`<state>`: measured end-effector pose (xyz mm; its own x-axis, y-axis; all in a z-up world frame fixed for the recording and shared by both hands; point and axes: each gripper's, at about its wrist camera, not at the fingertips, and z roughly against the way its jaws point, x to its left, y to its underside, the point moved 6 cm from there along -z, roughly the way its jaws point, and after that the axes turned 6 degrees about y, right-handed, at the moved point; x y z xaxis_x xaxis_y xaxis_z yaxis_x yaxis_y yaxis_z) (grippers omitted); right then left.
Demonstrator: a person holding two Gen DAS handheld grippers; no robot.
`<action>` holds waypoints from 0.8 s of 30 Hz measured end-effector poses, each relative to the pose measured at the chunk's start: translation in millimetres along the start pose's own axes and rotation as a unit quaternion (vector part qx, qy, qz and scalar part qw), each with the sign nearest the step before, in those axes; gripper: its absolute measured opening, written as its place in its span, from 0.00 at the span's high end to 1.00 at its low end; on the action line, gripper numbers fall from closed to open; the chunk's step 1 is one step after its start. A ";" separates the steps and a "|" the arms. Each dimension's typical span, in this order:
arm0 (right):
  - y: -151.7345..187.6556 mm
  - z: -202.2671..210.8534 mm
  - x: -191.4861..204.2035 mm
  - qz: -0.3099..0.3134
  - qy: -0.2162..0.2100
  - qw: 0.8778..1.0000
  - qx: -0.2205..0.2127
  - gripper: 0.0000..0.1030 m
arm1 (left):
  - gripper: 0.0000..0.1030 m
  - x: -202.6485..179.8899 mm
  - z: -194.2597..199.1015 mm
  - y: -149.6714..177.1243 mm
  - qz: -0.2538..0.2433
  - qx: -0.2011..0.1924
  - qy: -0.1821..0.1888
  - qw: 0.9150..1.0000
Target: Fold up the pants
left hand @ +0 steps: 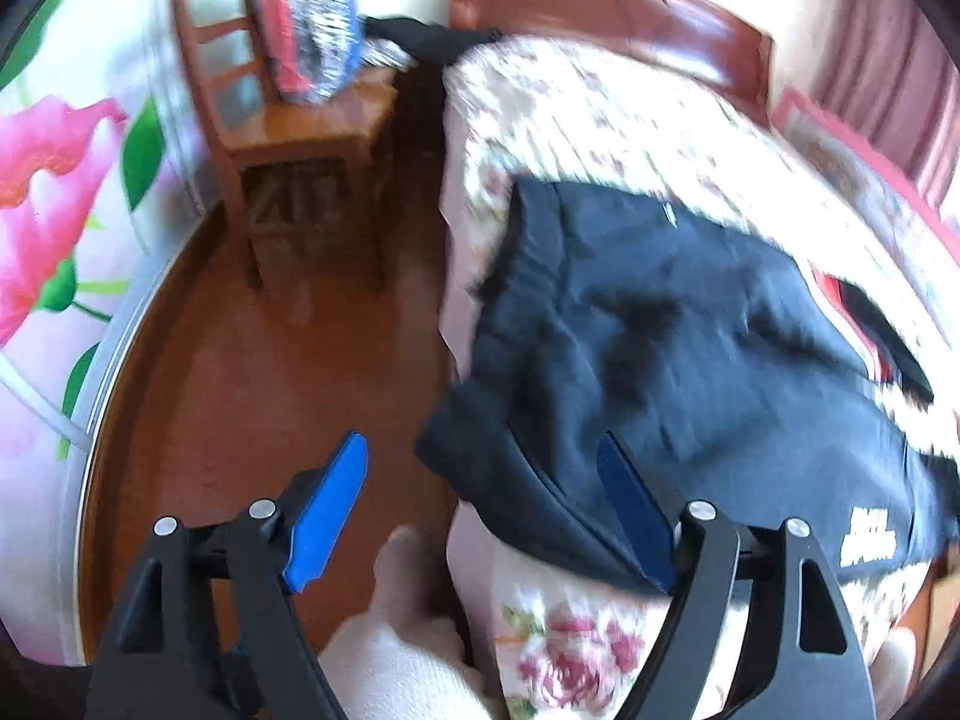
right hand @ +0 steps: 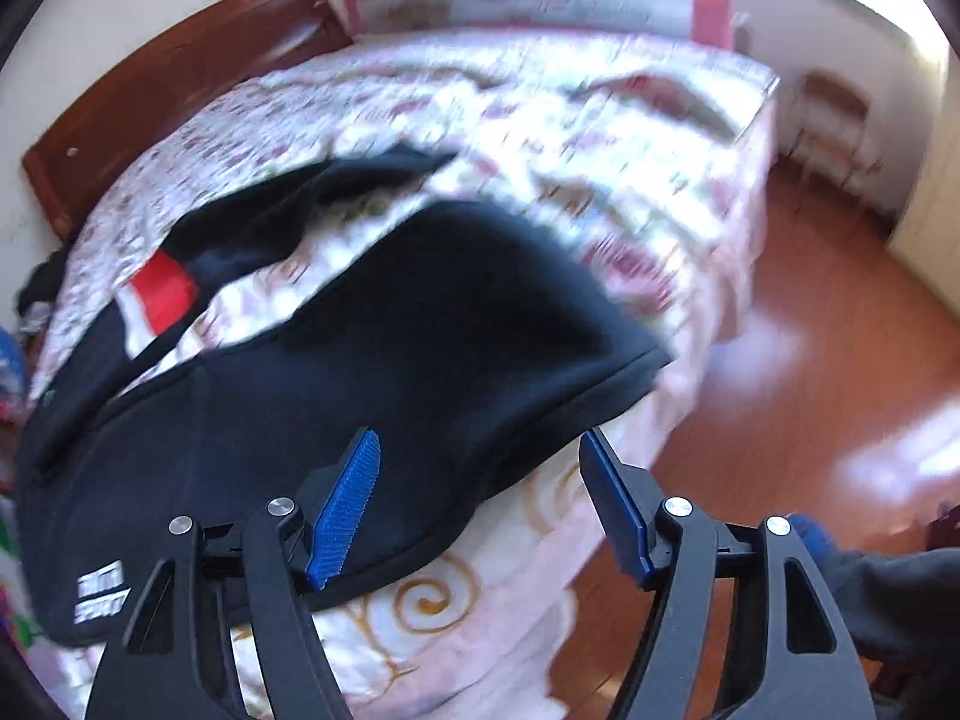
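Dark navy pants (left hand: 672, 348) lie spread over the corner of a bed with a floral cover (left hand: 606, 120), one edge hanging off the bed's side. A red and white patch shows near their far part (right hand: 159, 291), and white lettering near the front edge (right hand: 99, 591). My left gripper (left hand: 486, 510) is open and empty, just above the near edge of the pants; its right finger overlaps the cloth. My right gripper (right hand: 480, 504) is open and empty, hovering over the pants' curved front edge (right hand: 528, 432). Both views are blurred by motion.
A wooden chair (left hand: 288, 120) with a red and blue bundle (left hand: 306, 30) stands on the brown wood floor (left hand: 270, 372) left of the bed. A wooden headboard (left hand: 618, 6) is behind. A second chair (right hand: 834, 120) stands beyond the bed. A flowered panel (left hand: 54, 210) is at far left.
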<state>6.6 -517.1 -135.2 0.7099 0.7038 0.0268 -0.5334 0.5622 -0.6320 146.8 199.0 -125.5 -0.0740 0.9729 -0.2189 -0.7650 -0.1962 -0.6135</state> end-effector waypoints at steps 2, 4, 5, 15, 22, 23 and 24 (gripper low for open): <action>-12.0 5.3 3.9 -0.010 -0.015 1.000 -0.017 0.33 | 0.13 6.6 2.5 -14.7 0.031 -0.014 0.016 0.999; -25.3 7.3 15.5 -0.017 -0.038 0.999 -0.031 0.33 | 0.10 8.3 -2.6 -28.3 0.062 -0.021 0.038 0.997; -32.8 4.2 26.8 -0.013 -0.054 0.998 -0.031 0.33 | 0.10 6.8 -9.5 -35.9 0.070 -0.018 0.041 0.997; -98.0 -108.3 91.8 -0.136 -0.190 0.969 0.080 0.33 | 0.10 -96.6 -91.2 -46.3 -0.001 0.042 0.092 0.995; -148.2 -176.5 102.4 -0.193 -0.179 0.960 0.092 0.33 | 0.10 -150.9 -117.6 -9.3 -0.077 0.080 0.100 0.989; -154.3 -183.6 100.8 -0.202 -0.177 0.959 0.088 0.33 | 0.10 -154.1 -119.2 -6.3 -0.087 0.081 0.096 0.988; -161.0 -191.8 100.4 -0.207 -0.174 0.959 0.085 0.33 | 0.09 -157.3 -121.3 -1.6 -0.101 0.082 0.085 0.988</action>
<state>251.9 -620.2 -179.3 0.6965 0.4899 0.5243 -0.3267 0.8671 -0.3761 237.3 31.4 -182.1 0.1895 0.9528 -0.2370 -0.8470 0.0365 -0.5303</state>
